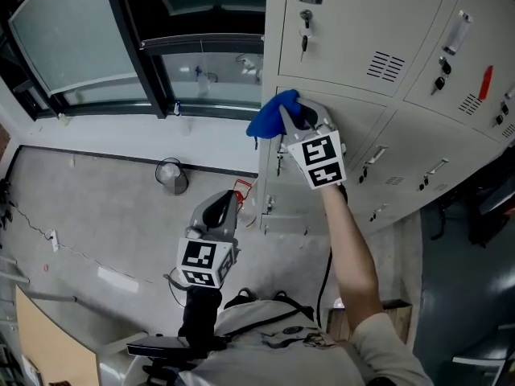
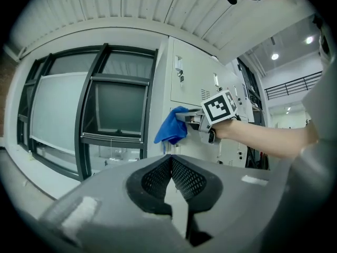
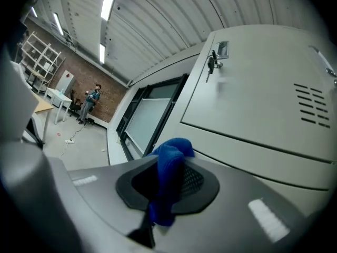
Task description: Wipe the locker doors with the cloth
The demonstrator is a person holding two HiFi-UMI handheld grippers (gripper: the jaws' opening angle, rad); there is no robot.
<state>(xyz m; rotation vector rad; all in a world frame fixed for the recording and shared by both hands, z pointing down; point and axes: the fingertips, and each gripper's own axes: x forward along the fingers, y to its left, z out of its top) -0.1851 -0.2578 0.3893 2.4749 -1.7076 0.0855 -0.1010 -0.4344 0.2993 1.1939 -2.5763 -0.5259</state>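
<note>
A blue cloth (image 1: 272, 116) is pinched in my right gripper (image 1: 291, 112), which is raised at the left edge of the grey locker doors (image 1: 362, 47). Seen along the right gripper's jaws, the blue cloth (image 3: 169, 178) bulges up between them, just below a locker door (image 3: 263, 88) with a key in its lock. My left gripper (image 1: 221, 209) hangs lower, away from the lockers, jaws together with nothing between them. From the left gripper view, the cloth (image 2: 171, 125) and the right gripper (image 2: 196, 119) show against the lockers (image 2: 195, 83).
A dark-framed window (image 1: 121, 39) stands left of the lockers. A small bin (image 1: 171, 175) sits on the concrete floor (image 1: 96, 215) below. Further lockers (image 1: 451, 79) with handles and keys run to the right. A cable trails by my feet.
</note>
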